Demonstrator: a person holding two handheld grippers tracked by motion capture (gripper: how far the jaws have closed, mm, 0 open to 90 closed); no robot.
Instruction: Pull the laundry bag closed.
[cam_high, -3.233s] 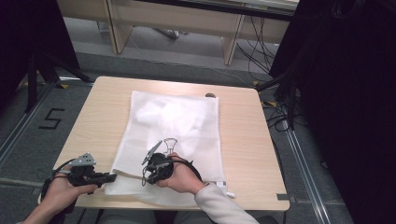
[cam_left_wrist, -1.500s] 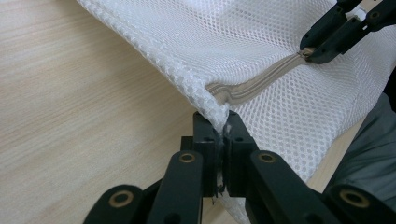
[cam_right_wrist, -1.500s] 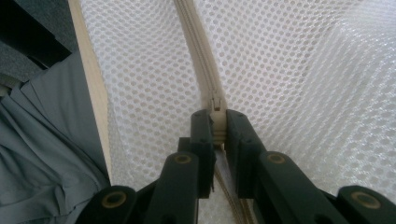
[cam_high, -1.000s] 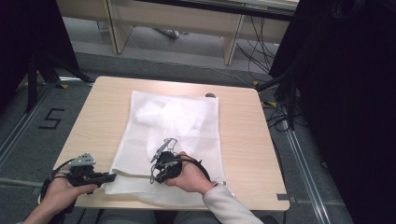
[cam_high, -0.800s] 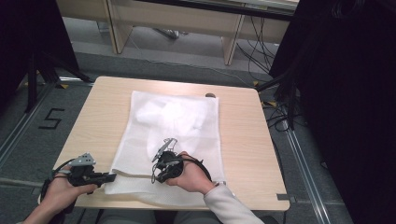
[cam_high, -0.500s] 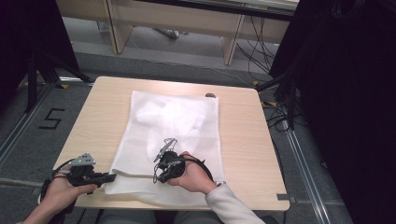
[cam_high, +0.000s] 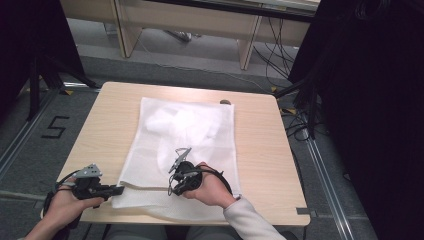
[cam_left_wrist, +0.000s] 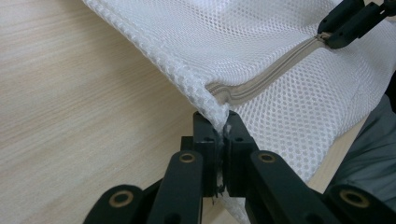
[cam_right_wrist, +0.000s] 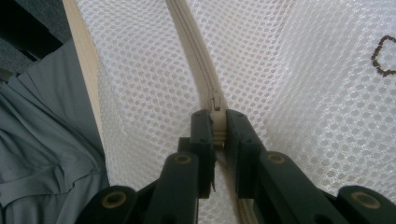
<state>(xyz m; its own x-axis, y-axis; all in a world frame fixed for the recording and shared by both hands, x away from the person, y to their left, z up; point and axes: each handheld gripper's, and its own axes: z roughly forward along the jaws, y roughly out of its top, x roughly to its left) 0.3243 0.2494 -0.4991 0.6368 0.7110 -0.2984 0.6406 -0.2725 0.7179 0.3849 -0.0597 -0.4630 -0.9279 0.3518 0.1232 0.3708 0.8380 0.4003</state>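
White mesh bag (cam_high: 185, 150) flat along the table (cam_high: 260, 150) middle reaching its near edge, left gripper (cam_high: 118, 190) pinching the bag's near-left corner, right gripper (cam_high: 171, 189) clamped on the zipper pull (cam_right_wrist: 216, 108) at the near edge, small dark object (cam_high: 225, 102) by the far edge.

Changes, high view:

1. Your right gripper (cam_high: 172, 186) w/ hand (cam_high: 210, 184): has slid along the zipper (cam_high: 145, 188) of the mesh bag (cam_high: 182, 150), away from your left gripper (cam_high: 118, 189). Gap betw. the two is wider than 3.2 s ago.
2. Zipper: longer run now exposed betw. the grippers, on the left-gripper side of your right one.
3. Last 1 s: right gripper crept only slightly further the same way.
4. Your sleeve (cam_high: 247, 220): followed the hand.
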